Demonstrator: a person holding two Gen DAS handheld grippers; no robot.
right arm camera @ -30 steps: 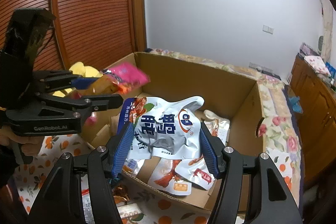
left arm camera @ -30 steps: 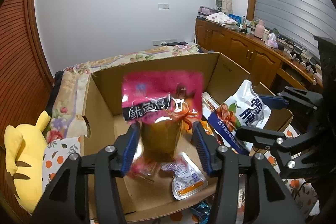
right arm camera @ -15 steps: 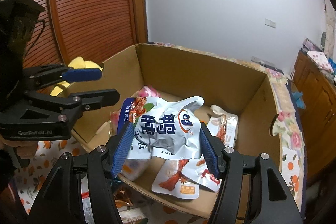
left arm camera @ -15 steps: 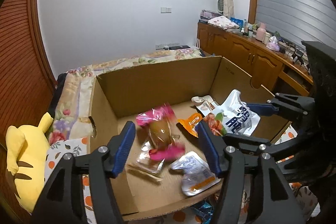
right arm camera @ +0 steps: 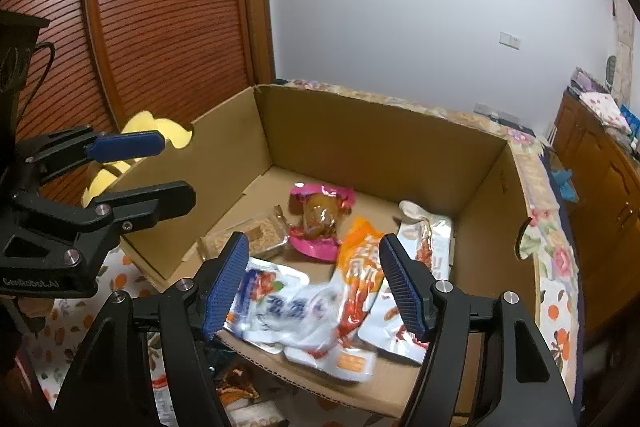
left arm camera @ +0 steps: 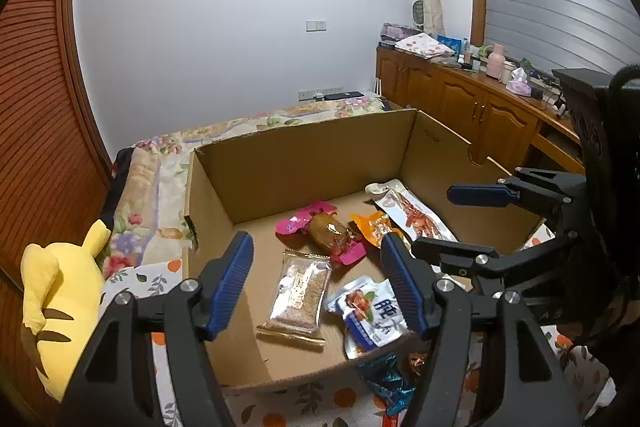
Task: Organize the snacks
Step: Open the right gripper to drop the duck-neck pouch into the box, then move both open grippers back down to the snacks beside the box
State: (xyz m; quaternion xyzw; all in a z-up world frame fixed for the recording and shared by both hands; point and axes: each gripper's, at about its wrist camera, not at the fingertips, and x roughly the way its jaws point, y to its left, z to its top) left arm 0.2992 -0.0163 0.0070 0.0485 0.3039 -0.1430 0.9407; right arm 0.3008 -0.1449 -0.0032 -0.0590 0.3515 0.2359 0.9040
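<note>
At the bottom of the left wrist view the left gripper (left arm camera: 316, 283) stood with its jaws apart; they had just been opening and gripped nothing. Seen through the gap between the blue pads, a clear packet of brown crumbs (left arm camera: 298, 297) lay flat on the floor of the cardboard box (left arm camera: 304, 163), below the fingers and not touching them. Just right of it lay the white and blue pouch (left arm camera: 370, 311), partly behind the right finger. Farther in, near the frame's centre, lay the pink-wrapped snack (left arm camera: 326, 233), then an orange packet (left arm camera: 374, 225) and a long white packet (left arm camera: 412, 213) toward the right wall.

In the right wrist view the right gripper (right arm camera: 314, 285) was likewise spread, its jaws having just been opening, with nothing pressed between the pads. The white and blue pouch (right arm camera: 288, 311) lay blurred in the box's near corner, low between the fingers, partly over the orange packet (right arm camera: 358, 267). Beyond it lay the pink-wrapped snack (right arm camera: 320, 217) in mid-frame.
</note>
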